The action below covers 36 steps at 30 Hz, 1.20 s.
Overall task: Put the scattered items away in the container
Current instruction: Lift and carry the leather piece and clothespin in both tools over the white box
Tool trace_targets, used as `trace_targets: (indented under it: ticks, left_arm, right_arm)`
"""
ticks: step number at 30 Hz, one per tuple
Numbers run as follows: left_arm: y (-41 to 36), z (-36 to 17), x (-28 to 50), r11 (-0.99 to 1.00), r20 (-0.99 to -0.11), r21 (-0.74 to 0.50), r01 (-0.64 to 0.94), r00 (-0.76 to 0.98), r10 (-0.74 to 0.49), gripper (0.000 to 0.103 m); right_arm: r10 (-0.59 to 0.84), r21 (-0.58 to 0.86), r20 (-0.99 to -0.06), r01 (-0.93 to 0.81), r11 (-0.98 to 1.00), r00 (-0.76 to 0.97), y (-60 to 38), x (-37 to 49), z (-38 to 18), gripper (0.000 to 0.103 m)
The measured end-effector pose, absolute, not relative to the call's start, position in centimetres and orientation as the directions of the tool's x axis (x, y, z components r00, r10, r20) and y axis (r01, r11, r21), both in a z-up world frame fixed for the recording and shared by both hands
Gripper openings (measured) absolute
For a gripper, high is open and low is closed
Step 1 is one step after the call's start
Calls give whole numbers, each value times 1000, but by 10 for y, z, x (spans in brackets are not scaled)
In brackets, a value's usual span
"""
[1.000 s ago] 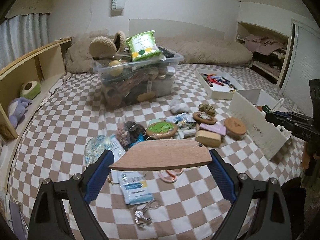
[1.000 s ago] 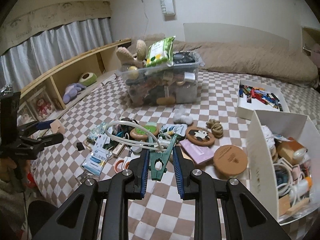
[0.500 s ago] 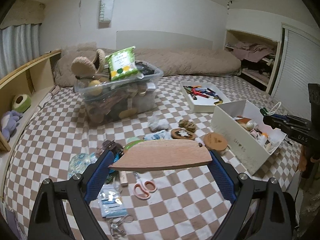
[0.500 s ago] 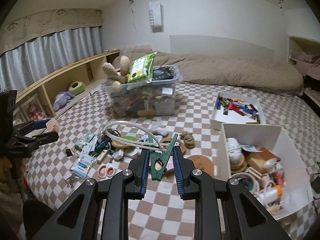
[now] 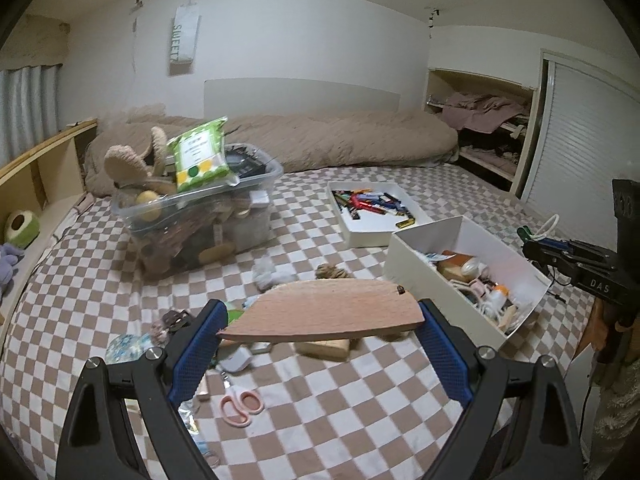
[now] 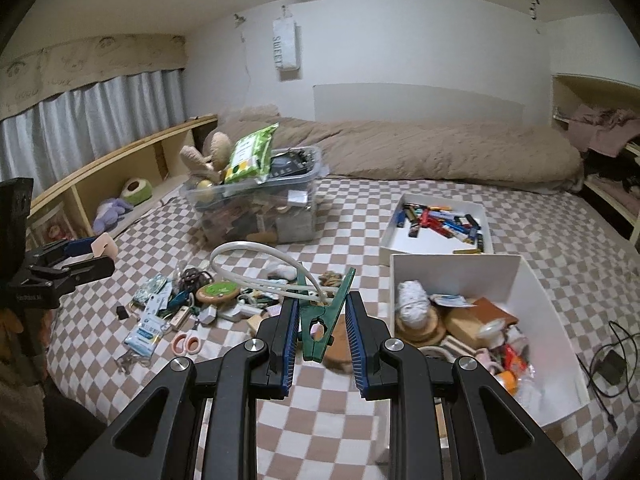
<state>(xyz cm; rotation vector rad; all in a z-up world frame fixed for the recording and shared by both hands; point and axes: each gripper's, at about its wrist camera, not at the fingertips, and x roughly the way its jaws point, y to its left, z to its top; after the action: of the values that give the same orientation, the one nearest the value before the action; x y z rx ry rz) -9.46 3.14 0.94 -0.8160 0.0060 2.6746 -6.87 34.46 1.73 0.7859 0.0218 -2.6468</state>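
Observation:
My left gripper holds a flat, leaf-shaped wooden board end to end between its blue pads, above the checked bedspread. My right gripper is shut on a green clothes peg with a white cord loop hanging from it. The open white box, part full of small items, stands just right of the right gripper and ahead-right of the left one. Scattered items lie on the bed: pink scissors, a round green-topped disc, packets and keys.
A full clear plastic bin stands further back at the left, and a shallow white tray of coloured sticks beyond the box. A rolled beige duvet lies along the wall. A wooden shelf runs down the left side.
Both grippers have risen and swung right, so the white box now sits closer in both views. The scattered pile has slid left and down. Both grips are unchanged.

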Motion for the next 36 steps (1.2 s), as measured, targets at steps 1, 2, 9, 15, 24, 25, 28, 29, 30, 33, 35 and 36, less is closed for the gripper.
trace_targets:
  ticks: [1,2,9,15,24,25,28,29,30,33,35,36]
  left_arm:
    - [36,10,-96,-939,-541,-96,-331,-774,329,94]
    - [39,10,-96,-937,-539,-97,-335,-774,332,94]
    - [70,11,-105,-922,-525,-117,-370,-764,374,94]
    - [98,10,-115,-899,-520,-148,-413,-740,426,94]
    - [150,3,-125,-852,-522,-175,-494,-687,506,94]
    - [156,2,-127,-847,-522,-178,-501,-682,513,94]
    - [169,1,-131,-836,-522,-182,-518,-669,529,94]
    - [174,0,-132,-832,-523,-184,-523,-665,533,94]
    - [179,-1,-134,-829,-524,-185,-528,-661,538,94]
    - [194,-4,-141,-820,-531,-194,-539,-645,550,94]
    - [203,-7,-147,-811,-542,-209,-546,-626,561,94]
    - [207,-9,-150,-808,-546,-214,-548,-619,564,94]
  right_arm:
    - [-346,93,-528,352,-931,-776,351,-69,18,25]
    - [-340,94,-527,343,-934,-779,357,-69,18,25]
    - [-297,107,-525,285,-953,-798,397,-72,19,25]
    - [-251,111,-533,228,-967,-808,431,-74,13,25]
    - [-213,147,-584,156,-977,-783,472,-87,-17,25]
    - [-212,155,-591,149,-977,-778,476,-90,-21,25]
    - [-202,165,-610,126,-978,-766,488,-98,-31,25]
    - [-196,166,-616,118,-979,-763,491,-101,-34,25]
    - [-192,168,-621,110,-980,-760,496,-104,-37,25]
    - [-178,170,-641,88,-981,-746,507,-113,-45,25]
    - [-161,162,-654,72,-984,-739,513,-118,-52,25]
    - [-156,160,-660,66,-985,-735,517,-121,-55,25]
